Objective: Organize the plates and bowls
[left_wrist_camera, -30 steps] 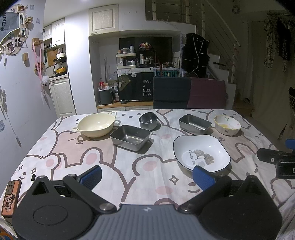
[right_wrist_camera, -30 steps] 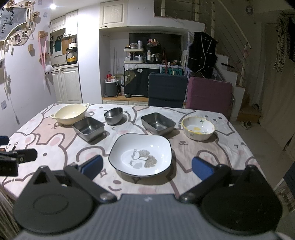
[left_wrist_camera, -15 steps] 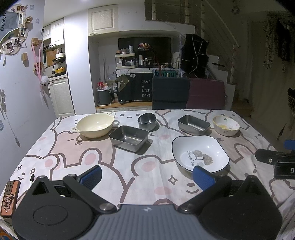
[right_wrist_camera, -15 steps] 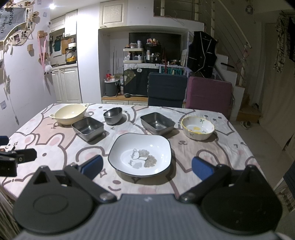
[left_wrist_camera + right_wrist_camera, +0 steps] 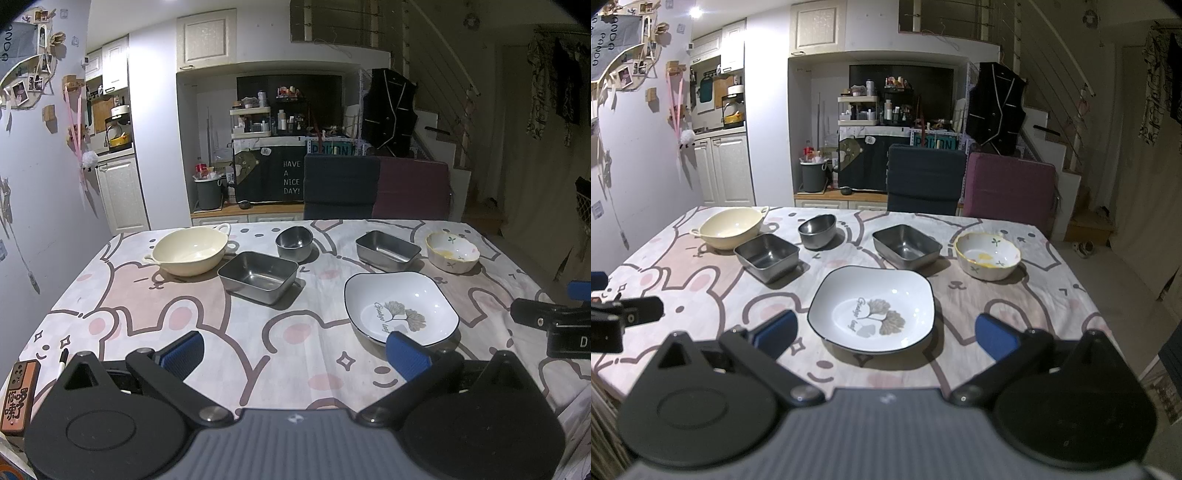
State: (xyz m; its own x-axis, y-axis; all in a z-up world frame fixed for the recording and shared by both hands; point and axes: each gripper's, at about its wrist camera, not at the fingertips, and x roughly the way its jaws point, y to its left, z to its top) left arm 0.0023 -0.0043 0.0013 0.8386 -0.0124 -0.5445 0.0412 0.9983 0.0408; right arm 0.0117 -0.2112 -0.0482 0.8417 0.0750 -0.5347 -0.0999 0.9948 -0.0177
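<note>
On the bear-print tablecloth [image 5: 192,317] lie a cream two-handled bowl [image 5: 189,251], a square steel tray [image 5: 258,277], a small round steel bowl [image 5: 294,242], a second steel tray [image 5: 388,246], a floral ceramic bowl [image 5: 452,252] and a white squarish plate [image 5: 400,309] with a leaf print. My left gripper [image 5: 295,354] is open at the table's near edge, left of the plate. My right gripper [image 5: 885,332] is open just in front of the white plate [image 5: 872,309], with the plate's near rim between its fingers.
Two chairs, dark blue [image 5: 925,181] and maroon [image 5: 1010,188], stand behind the far edge of the table. A small orange-brown block [image 5: 16,395] and a pen [image 5: 62,360] lie at the near left corner. The table's right edge [image 5: 1082,291] drops to the floor.
The left wrist view has shifted slightly, with the dishes a touch lower and to the left. The right gripper barely moved. Both stay open.
</note>
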